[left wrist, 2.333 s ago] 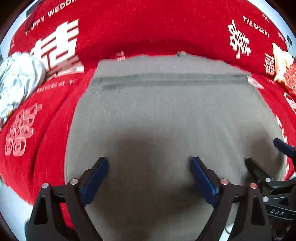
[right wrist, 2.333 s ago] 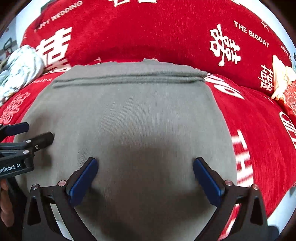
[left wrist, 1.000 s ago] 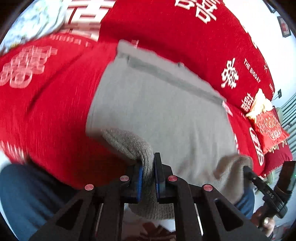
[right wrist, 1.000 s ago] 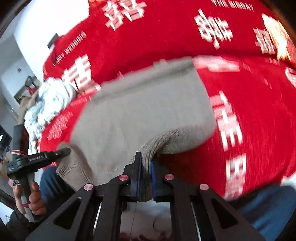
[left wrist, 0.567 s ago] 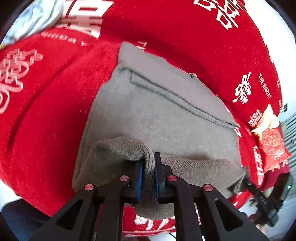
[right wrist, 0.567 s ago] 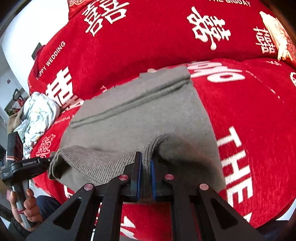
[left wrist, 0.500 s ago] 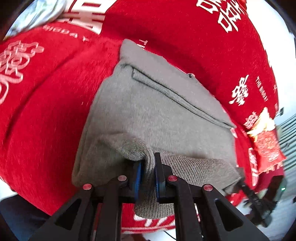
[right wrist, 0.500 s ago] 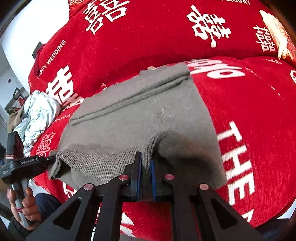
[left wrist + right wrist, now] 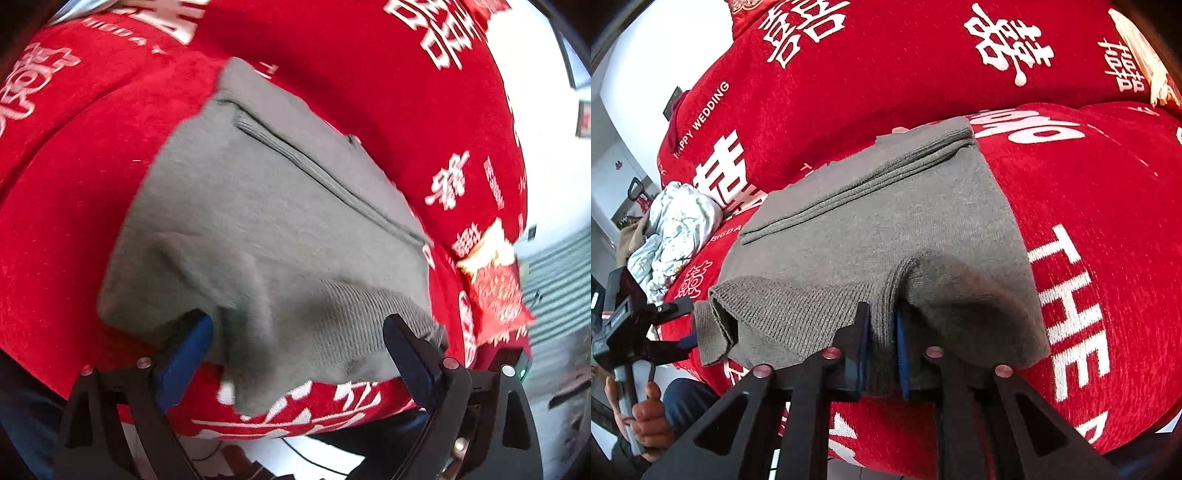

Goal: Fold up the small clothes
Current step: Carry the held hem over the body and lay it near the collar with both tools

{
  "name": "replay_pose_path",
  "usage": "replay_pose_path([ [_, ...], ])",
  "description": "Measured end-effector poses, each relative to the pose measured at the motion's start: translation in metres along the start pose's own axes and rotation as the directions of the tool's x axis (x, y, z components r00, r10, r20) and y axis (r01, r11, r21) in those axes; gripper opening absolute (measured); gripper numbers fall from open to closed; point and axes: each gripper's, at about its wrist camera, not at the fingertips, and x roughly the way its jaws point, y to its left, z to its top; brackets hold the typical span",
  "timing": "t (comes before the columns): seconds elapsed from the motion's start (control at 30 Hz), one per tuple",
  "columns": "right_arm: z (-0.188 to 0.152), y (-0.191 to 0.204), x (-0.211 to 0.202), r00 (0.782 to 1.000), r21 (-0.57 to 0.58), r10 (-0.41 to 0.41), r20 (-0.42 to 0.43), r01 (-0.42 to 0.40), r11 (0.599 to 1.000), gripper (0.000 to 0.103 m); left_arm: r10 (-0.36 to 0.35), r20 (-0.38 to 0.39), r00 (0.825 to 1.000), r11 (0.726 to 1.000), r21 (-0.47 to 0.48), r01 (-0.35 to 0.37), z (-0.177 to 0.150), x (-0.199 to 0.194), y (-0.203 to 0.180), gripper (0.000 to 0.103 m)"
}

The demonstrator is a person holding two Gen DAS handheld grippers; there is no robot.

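Note:
A grey knitted garment (image 9: 266,229) lies partly folded on a red sofa cover (image 9: 74,166). Its ribbed hem is turned up over the near edge. My left gripper (image 9: 295,343) is open, its blue pads (image 9: 188,343) on either side of the hem and not holding it. In the right wrist view the garment (image 9: 886,229) shows stacked folded layers at the far end. My right gripper (image 9: 881,343) is shut on the ribbed hem (image 9: 882,314). The left gripper (image 9: 676,325) shows at the left, open beside the hem's loose corner.
The sofa cover (image 9: 1089,203) carries white characters and lettering. A crumpled pale floral cloth (image 9: 676,229) lies at the far left. A red and gold cushion (image 9: 495,291) sits at the right. The sofa's front edge and the floor are just below the grippers.
My left gripper has opened and let go of the hem, which now droops over the sofa edge. My right gripper still grips its part of the hem.

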Motion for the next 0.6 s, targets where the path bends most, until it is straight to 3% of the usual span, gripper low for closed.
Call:
replay_pose_path([
  [0.07, 0.000, -0.002, 0.002, 1.000, 0.012, 0.001, -0.006, -0.001, 1.000, 0.031, 0.022, 0.005, 1.000, 1.000, 0.019, -0.022, -0.001, 0.005, -0.007, 0.083],
  [0.17, -0.001, -0.004, 0.002, 1.000, 0.019, 0.026, -0.009, -0.026, 0.999, 0.044, 0.062, 0.001, 0.998, 0.997, 0.035, -0.062, -0.001, 0.011, -0.007, 0.029],
  [0.2, -0.001, -0.003, 0.002, 1.000, 0.010, 0.023, -0.008, -0.023, 1.000, 0.044, 0.054, -0.010, 0.998, 0.998, 0.032, -0.054, 0.000, 0.012, -0.004, 0.009],
  [0.23, -0.001, 0.000, 0.002, 1.000, -0.004, 0.016, -0.010, -0.017, 1.000, 0.043, 0.039, -0.019, 0.999, 0.999, 0.011, -0.038, 0.002, 0.012, 0.001, 0.009],
  [0.27, -0.001, 0.004, 0.002, 1.000, -0.038, 0.007, -0.016, -0.008, 0.999, 0.020, 0.034, -0.007, 0.999, 0.999, -0.005, -0.034, 0.002, 0.008, 0.004, 0.009],
  [0.3, -0.001, 0.007, 0.002, 1.000, -0.058, -0.002, -0.022, 0.001, 0.998, 0.010, 0.039, 0.018, 0.999, 0.999, -0.001, -0.039, 0.002, 0.002, 0.004, 0.009],
  [0.43, 0.003, 0.013, -0.014, 1.000, -0.077, -0.008, 0.008, 0.009, 0.997, 0.010, 0.061, 0.133, 0.989, 0.994, 0.078, -0.072, 0.005, -0.029, -0.013, 0.009],
  [0.6, 0.015, 0.020, -0.035, 0.999, -0.076, 0.005, 0.043, -0.002, 0.997, 0.010, 0.091, 0.168, 0.982, 0.986, 0.125, -0.112, 0.011, -0.039, -0.031, 0.009],
])
